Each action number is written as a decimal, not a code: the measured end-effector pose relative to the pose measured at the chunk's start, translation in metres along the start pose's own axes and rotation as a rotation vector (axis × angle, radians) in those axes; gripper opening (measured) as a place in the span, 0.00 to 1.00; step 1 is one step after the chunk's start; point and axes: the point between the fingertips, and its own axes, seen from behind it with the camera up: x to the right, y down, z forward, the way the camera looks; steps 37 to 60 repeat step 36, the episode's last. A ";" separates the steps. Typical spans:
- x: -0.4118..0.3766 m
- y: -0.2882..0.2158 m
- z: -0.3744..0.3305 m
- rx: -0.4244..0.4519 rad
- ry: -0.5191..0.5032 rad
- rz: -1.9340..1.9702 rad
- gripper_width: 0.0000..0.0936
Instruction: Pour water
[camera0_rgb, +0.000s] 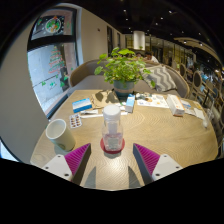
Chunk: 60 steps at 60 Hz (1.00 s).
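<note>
Tongs (112, 158) stand wide open above the wooden bench (160, 125), gripping nothing; their pink pads (79, 160) flank a clear water bottle (112, 127) that stands upright on the bench between them, with a gap at either side. A pale green cup (60, 134) stands nearby, left of the bottle. Beyond the bottle sits a potted plant (123, 70).

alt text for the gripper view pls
A clear plastic bottle with a red label stands on a wooden table between the open tongs, with a gap at each side. A pale green cup stands to its left, and a potted plant sits beyond.
</note>
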 end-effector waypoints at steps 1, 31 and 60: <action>0.000 -0.001 -0.008 -0.005 0.002 0.004 0.91; -0.009 -0.024 -0.139 0.026 0.074 -0.018 0.91; -0.010 -0.026 -0.142 0.033 0.079 -0.010 0.91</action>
